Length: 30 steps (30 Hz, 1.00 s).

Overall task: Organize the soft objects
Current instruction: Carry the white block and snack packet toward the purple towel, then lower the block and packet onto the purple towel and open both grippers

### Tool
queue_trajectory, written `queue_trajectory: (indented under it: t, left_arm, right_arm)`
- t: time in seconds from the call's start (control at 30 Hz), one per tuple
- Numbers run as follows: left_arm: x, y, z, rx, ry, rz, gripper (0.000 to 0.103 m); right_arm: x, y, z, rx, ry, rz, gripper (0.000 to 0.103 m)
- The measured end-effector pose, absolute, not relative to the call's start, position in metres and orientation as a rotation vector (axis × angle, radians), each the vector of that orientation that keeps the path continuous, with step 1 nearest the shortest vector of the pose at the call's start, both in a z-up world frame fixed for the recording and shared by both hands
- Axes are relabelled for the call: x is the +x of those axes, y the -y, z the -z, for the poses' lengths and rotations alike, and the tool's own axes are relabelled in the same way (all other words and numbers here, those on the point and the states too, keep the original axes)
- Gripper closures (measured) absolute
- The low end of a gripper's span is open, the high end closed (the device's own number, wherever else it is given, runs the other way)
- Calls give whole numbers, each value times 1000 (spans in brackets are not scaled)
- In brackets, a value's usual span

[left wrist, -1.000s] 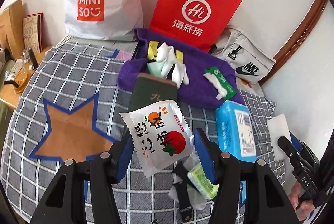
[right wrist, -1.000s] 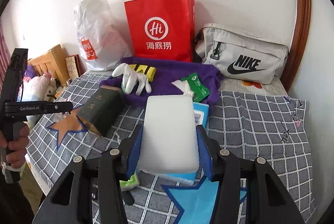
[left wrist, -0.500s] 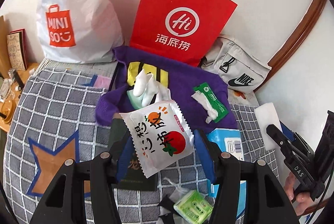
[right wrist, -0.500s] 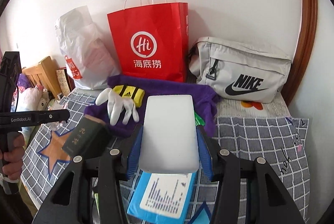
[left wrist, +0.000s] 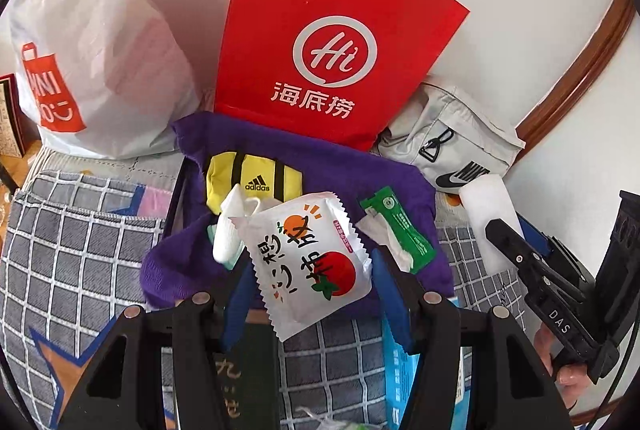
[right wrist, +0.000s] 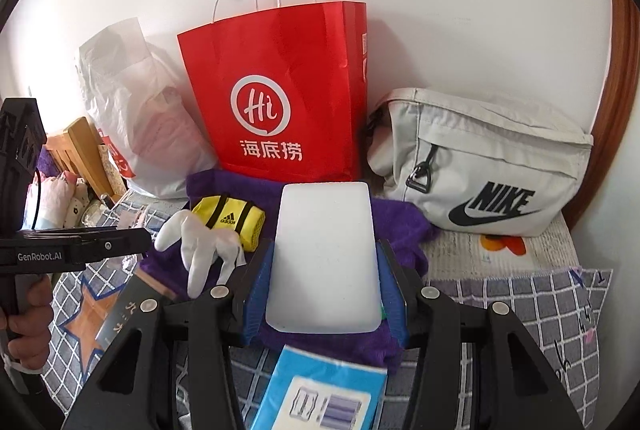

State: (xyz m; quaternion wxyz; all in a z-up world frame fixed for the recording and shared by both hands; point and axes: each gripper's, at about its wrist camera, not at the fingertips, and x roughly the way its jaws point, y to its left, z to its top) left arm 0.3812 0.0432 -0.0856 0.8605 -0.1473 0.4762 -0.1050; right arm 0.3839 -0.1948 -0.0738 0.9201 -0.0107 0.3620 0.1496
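W/ left gripper (left wrist: 310, 280) clamping the snack packet (left wrist: 308, 262) & right gripper (right wrist: 324, 290) squeezing the white sponge (right wrist: 325, 258), lift both clear over the red paper bag (right wrist: 280, 97) rim, then let go.

Illumination is bright and even, daylight in character; its source lies outside both views. The white wall (right wrist: 460, 9) reads clean, without blown highlights. The red paper bag (right wrist: 280, 89) casts a soft shadow on the wall behind its handles and carries a mild sheen along its right front edge. The translucent plastic bag (left wrist: 100, 41) glows slightly washed. Fisheye distortion is strong: the wooden trim (left wrist: 580, 61) bows, and black vignette fills the corners. Focus holds centrally; slight softness at the margins.
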Motion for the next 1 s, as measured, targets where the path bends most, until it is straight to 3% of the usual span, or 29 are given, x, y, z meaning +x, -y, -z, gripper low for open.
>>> queue_trajectory:
  t: [0.57, 1.0]
  left_arm:
    - [454, -28, 105, -262, -1031, 222, 48]
    - [481, -29, 161, -242, -1159, 174, 48]
  right_arm:
    - [454, 201, 136, 48, -853, -336, 53]
    - [467, 198, 168, -22, -952, -292, 53]
